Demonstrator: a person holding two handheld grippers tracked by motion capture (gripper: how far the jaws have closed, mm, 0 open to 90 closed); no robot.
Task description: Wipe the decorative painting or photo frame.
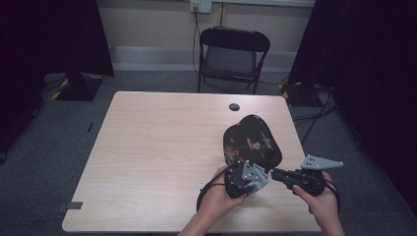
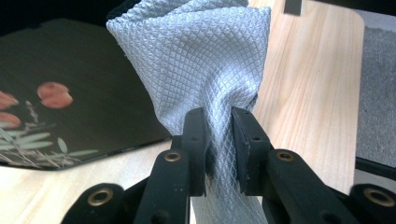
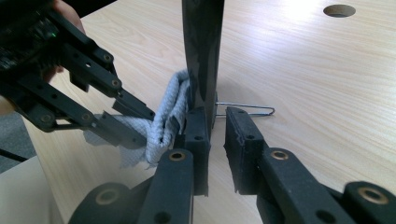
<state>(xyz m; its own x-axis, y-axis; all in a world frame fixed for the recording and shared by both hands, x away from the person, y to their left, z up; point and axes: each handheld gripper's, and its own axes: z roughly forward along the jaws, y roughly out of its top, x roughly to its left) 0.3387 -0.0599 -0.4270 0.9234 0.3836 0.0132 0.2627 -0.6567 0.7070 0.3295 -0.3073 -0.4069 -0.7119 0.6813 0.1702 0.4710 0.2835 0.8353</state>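
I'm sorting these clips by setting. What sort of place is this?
Probably an office or lab room set up for recording: a light wood desk with a cable hole, a black folding chair by a wall socket, and dark curtains at the sides.

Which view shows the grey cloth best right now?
The left gripper view: the cloth fills its centre, pinched between the left gripper jaws. The right gripper view shows it bunched against the black plate; the high view barely shows it.
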